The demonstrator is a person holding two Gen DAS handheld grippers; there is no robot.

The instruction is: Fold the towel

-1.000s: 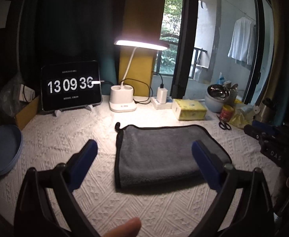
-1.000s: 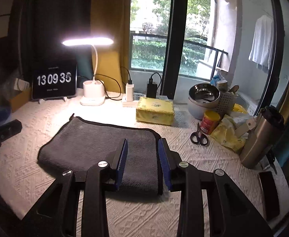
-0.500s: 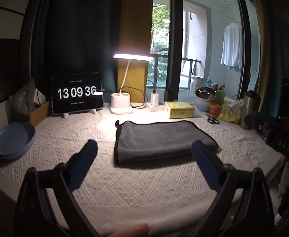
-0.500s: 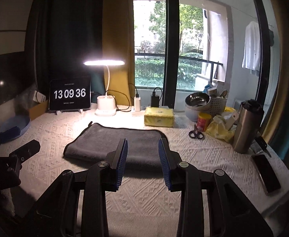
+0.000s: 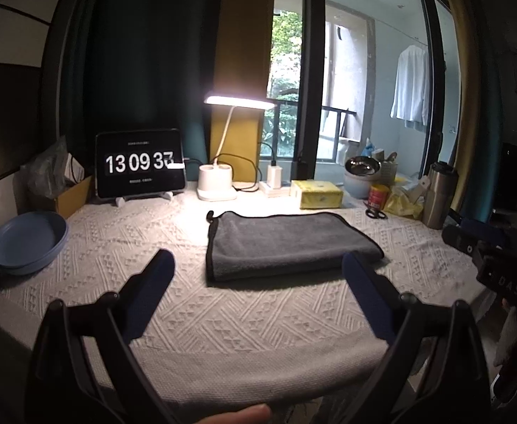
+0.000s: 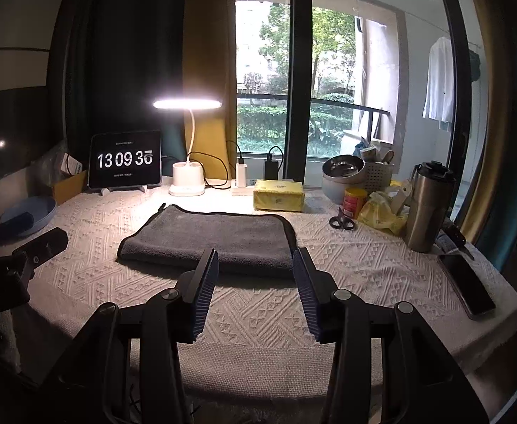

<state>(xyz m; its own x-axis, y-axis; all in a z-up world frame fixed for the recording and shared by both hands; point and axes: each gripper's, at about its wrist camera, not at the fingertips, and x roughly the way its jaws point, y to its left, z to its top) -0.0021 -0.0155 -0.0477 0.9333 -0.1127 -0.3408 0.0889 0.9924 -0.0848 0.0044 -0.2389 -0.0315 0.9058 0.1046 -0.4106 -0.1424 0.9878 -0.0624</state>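
A grey towel [image 5: 286,240] with black trim lies folded flat in the middle of the white textured tablecloth [image 5: 244,318]; it also shows in the right wrist view [image 6: 212,236]. My left gripper [image 5: 258,265] is wide open and empty, held back above the table's near edge, short of the towel. My right gripper [image 6: 256,258] is open and empty, also back over the near edge, with the towel's near right corner seen between its blue pads. Each gripper shows at the side of the other's view, the right one [image 5: 484,247] and the left one [image 6: 32,251].
At the back stand a clock tablet [image 5: 140,164], a lit desk lamp [image 5: 219,183], chargers and a yellow tissue box [image 5: 316,194]. Blue plates [image 5: 28,242] sit at the left. Scissors [image 6: 341,221], a red can, a steel tumbler [image 6: 429,206] and a phone [image 6: 466,286] are at the right.
Both grippers have pulled back and up from the towel toward the table's near edge. The right gripper's jaws have spread wider. The towel has not moved.
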